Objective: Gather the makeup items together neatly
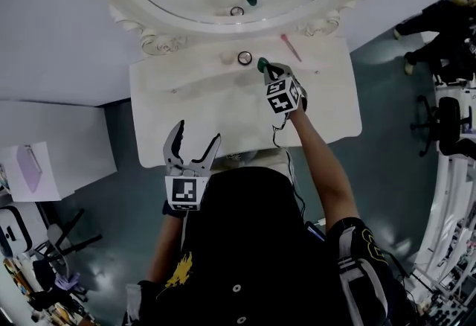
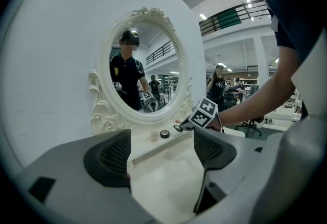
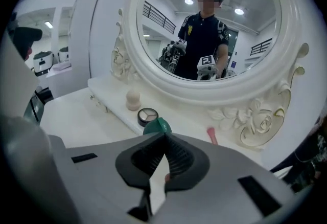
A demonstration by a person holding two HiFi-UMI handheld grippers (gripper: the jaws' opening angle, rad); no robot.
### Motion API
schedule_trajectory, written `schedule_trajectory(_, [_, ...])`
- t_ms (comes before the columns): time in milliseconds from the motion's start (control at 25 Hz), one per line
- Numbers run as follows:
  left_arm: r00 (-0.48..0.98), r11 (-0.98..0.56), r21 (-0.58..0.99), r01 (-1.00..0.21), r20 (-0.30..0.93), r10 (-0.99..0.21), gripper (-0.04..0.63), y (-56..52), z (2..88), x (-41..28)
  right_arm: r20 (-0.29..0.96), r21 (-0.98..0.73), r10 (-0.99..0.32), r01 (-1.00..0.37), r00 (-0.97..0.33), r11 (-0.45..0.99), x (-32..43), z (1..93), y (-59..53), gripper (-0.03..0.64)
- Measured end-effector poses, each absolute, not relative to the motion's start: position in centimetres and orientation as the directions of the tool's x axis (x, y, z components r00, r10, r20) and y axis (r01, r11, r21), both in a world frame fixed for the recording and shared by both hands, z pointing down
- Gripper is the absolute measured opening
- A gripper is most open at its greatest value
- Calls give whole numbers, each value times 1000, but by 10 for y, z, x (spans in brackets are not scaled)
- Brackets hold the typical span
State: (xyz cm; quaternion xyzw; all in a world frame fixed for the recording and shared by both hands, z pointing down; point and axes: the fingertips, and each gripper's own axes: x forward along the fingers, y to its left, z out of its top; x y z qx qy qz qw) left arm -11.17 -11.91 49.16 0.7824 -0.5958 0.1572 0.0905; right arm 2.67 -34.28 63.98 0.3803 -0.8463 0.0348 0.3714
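The right tool (image 1: 264, 66) is pinching a green item (image 3: 157, 127) at its pressed-together tips, upper centre of the head view, over the counter (image 1: 327, 116) beside the compact (image 1: 245, 57). The left tool (image 1: 197, 135) is hanging spread wide and empty at lower left.

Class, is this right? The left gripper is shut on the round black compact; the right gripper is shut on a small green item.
No: the left gripper view shows the left gripper open and empty, the round black compact lying on the white table. The right gripper does grip the small green item.
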Motion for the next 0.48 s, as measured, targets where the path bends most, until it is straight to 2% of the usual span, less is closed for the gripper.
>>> schedule_trajectory(480, [153,-182,-43,-982,376,-914,393,-111,497,-147,716,323,-617,-629,-326,707,9,670,-381,17])
